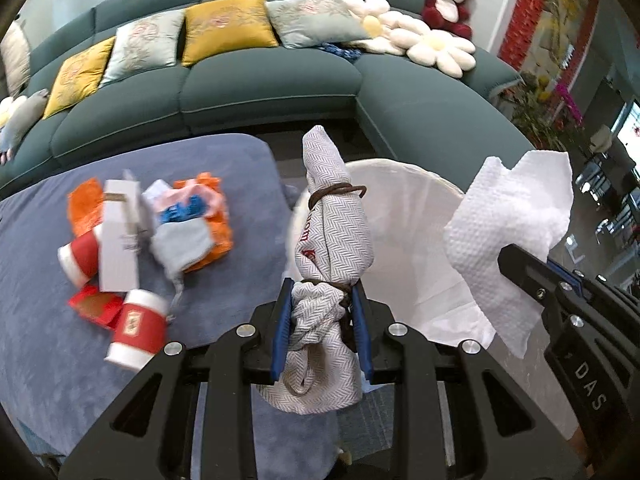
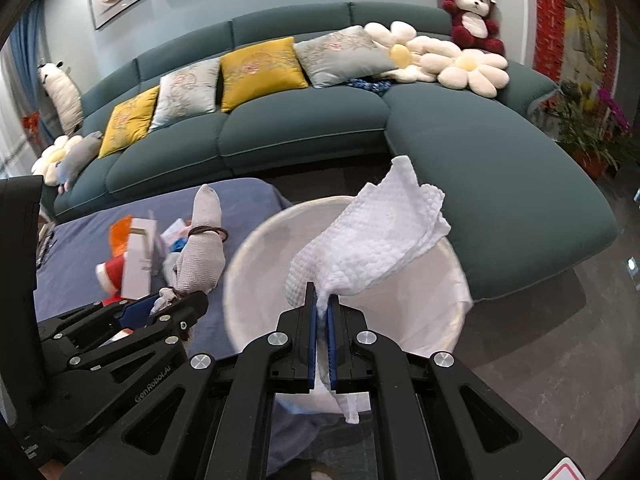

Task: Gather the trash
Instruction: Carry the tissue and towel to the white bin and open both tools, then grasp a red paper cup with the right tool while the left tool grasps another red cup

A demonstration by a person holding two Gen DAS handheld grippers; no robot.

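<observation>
Left wrist view: the left gripper (image 1: 322, 320) is clamped on a grey herringbone cloth bundle (image 1: 332, 232), tied with two brown bands and printed with red letters I cannot read fully. It stands upright between the blue pads, just left of the white-lined trash bin (image 1: 404, 216). To the gripper's left, on the blue tabletop (image 1: 48, 360), lie two red paper cups (image 1: 138, 330), one white carton (image 1: 120, 240) and orange wrappers. The right gripper (image 2: 322, 312) pinches one white embossed paper towel (image 2: 372, 248) above the bin; its arm reads "GenRobot.AI".
</observation>
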